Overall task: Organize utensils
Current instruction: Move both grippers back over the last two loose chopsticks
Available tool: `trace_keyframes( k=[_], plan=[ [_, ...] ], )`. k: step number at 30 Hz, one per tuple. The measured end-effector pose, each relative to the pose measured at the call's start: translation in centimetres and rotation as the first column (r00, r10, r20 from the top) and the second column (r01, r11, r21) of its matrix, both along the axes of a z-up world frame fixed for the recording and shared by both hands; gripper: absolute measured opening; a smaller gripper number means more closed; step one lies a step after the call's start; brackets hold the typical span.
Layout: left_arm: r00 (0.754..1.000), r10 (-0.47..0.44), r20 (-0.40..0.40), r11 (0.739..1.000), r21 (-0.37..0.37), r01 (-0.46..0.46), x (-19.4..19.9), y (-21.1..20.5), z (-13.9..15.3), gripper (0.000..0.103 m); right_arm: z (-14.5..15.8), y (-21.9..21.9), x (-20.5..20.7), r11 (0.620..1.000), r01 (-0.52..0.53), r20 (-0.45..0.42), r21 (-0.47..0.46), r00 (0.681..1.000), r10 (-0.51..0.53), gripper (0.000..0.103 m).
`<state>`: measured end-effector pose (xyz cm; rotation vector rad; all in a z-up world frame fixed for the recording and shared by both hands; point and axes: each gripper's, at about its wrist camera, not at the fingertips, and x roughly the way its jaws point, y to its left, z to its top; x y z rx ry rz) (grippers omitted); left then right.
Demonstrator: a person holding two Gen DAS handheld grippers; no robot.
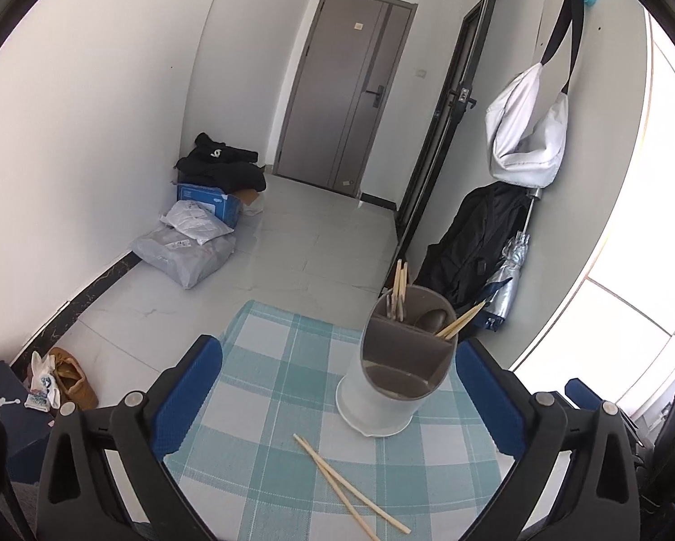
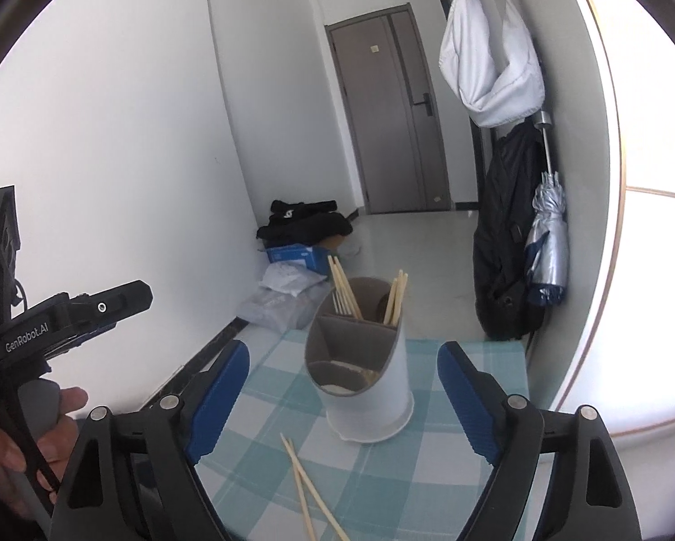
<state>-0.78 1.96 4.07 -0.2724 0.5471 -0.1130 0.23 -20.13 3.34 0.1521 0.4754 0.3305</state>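
Note:
A white utensil holder (image 1: 382, 387) with grey compartments stands on the checked tablecloth (image 1: 265, 410). It holds several chopsticks (image 1: 399, 286) and a dark spoon (image 1: 431, 319). Two loose chopsticks (image 1: 346, 487) lie crossed on the cloth in front of it. My left gripper (image 1: 337, 396) is open and empty, above the near side of the table, behind the loose chopsticks. In the right wrist view the holder (image 2: 364, 374), its chopsticks (image 2: 344, 288) and the loose pair (image 2: 308, 491) show between the open, empty fingers of my right gripper (image 2: 342, 399).
The small table's far edge (image 1: 301, 311) drops to a tiled floor. Parcels and a blue box (image 1: 206, 207) lie by the left wall. A black backpack (image 1: 468, 248), a folded umbrella (image 1: 513, 266) and a white bag (image 1: 526, 135) hang at the right wall.

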Motion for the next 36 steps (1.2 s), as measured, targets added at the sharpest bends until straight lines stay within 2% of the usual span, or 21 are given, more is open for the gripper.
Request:
trace_keyframes(
  k=[9,13,16,20,25,29,36],
  plan=[
    [0.995,0.013,-0.095,1.000,-0.025,-0.015,0.4,0.6,-4.8,0.102,-3.5,0.4,-0.1,0.999,-0.010,-0.079,-0.043,0.997,0.007,0.088],
    [0.987,0.027,-0.160,0.998,-0.056,-0.037,0.8,1.1,-7.4,0.102,-5.2,0.7,0.3,0.998,-0.018,-0.122,-0.061,0.992,0.011,0.088],
    [0.983,0.043,-0.180,0.998,-0.040,-0.051,0.9,1.4,-8.9,0.102,-6.8,1.1,0.7,0.997,-0.029,-0.166,-0.078,0.986,0.015,0.088],
    [0.969,0.060,-0.239,0.995,-0.058,-0.076,1.5,2.4,-10.6,0.102,-8.6,1.7,1.6,0.994,-0.045,-0.213,-0.104,0.977,0.022,0.088],
    [0.956,0.063,-0.286,0.994,-0.068,-0.086,2.1,3.4,-11.7,0.102,-10.9,3.3,2.8,0.985,-0.088,-0.268,-0.150,0.962,0.045,0.088],
    [0.950,0.078,-0.302,0.992,-0.070,-0.104,2.6,4.4,-12.1,0.102,-12.7,5.3,4.1,0.975,-0.143,-0.336,-0.170,0.938,0.079,0.087],
    [0.939,0.123,-0.321,0.986,-0.067,-0.152,3.3,6.6,-11.6,0.102,-14.8,10.0,6.3,0.939,-0.281,-0.404,-0.200,0.896,0.182,0.076]
  ],
)
